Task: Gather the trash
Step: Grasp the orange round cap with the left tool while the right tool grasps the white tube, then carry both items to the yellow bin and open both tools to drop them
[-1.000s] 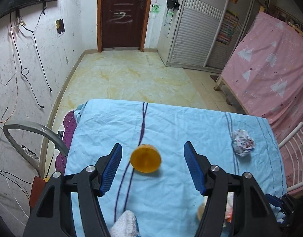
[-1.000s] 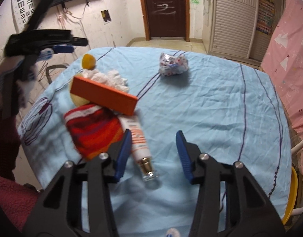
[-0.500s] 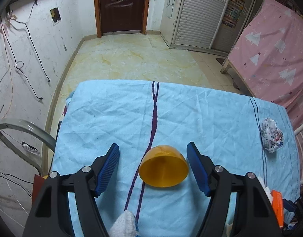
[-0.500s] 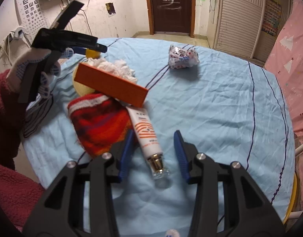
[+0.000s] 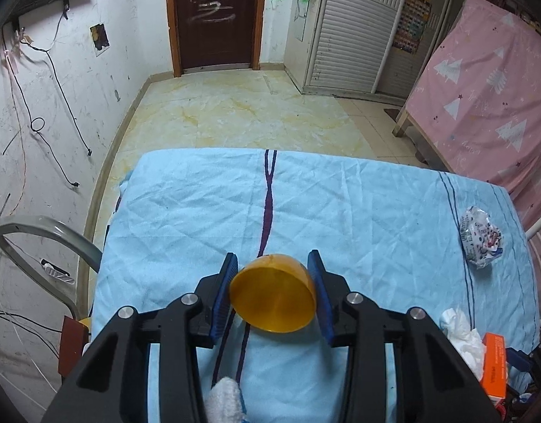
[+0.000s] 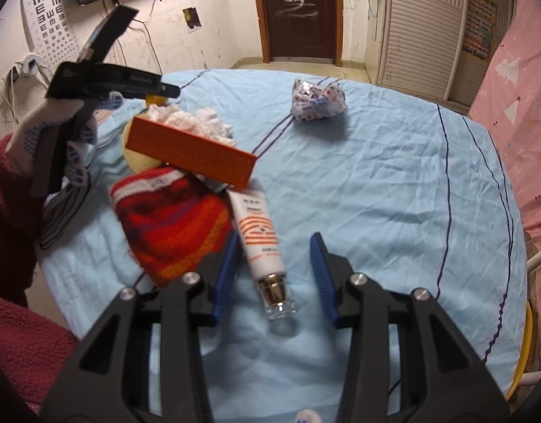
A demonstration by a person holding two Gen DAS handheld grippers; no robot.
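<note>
My left tool (image 5: 273,290) is closed to the width of the translucent orange plastic half-shell (image 5: 273,294) near the bench's left edge, both pads touching or just beside it. My right tool (image 6: 274,275) stands open around the white-and-orange squeeze tube (image 6: 258,234) toward the near edge, gripping nothing. Judged from this, collection has barely begun: the crumpled printed wrapper (image 6: 318,100) toward the far edge, white tissue wad (image 6: 192,121) and orange rectangular carton (image 6: 191,153) remain on the light-blue-covered bench (image 6: 376,183).
</note>
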